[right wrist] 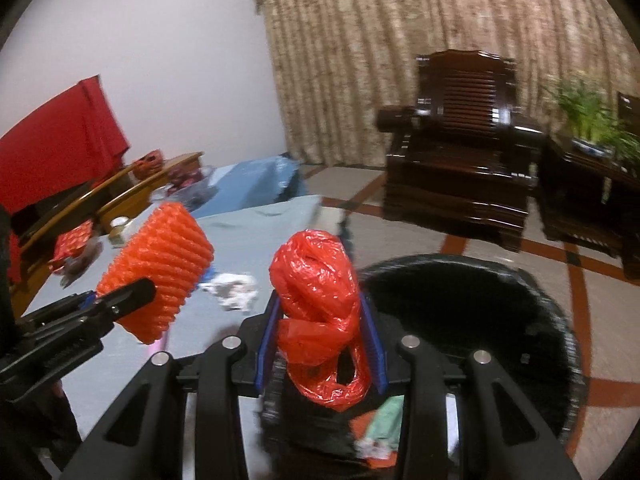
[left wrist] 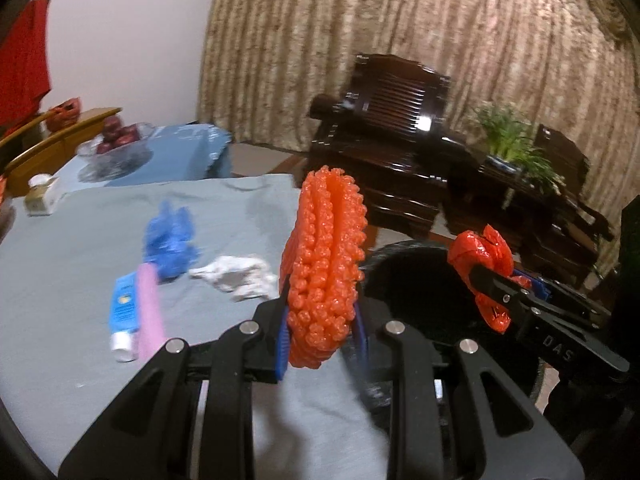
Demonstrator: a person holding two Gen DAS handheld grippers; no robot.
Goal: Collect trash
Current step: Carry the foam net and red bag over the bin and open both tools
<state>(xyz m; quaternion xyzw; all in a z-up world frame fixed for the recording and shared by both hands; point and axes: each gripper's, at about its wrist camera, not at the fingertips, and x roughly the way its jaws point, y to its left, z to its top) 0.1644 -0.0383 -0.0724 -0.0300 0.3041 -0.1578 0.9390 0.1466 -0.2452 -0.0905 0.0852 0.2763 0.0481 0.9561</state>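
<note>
My left gripper (left wrist: 322, 312) is shut on an orange foam fruit net (left wrist: 326, 264) and holds it above the table's right edge, beside the black trash bin (left wrist: 404, 276). My right gripper (right wrist: 320, 332) is shut on a crumpled red plastic bag (right wrist: 316, 300) over the near rim of the bin (right wrist: 500, 320), which holds some trash. Each gripper shows in the other's view: the right one with the bag (left wrist: 486, 276), the left one with the net (right wrist: 160, 268). On the grey tablecloth (left wrist: 80, 240) lie a blue crumpled glove (left wrist: 170, 240), white crumpled paper (left wrist: 236, 276), a blue tube (left wrist: 126, 316) and a pink stick (left wrist: 150, 312).
A dark wooden armchair (left wrist: 384, 128) and a side table with a green plant (left wrist: 516, 148) stand behind the bin. A glass bowl of red fruit (left wrist: 116, 144) and a small jar (left wrist: 40, 196) sit at the table's far left. A curtain covers the back wall.
</note>
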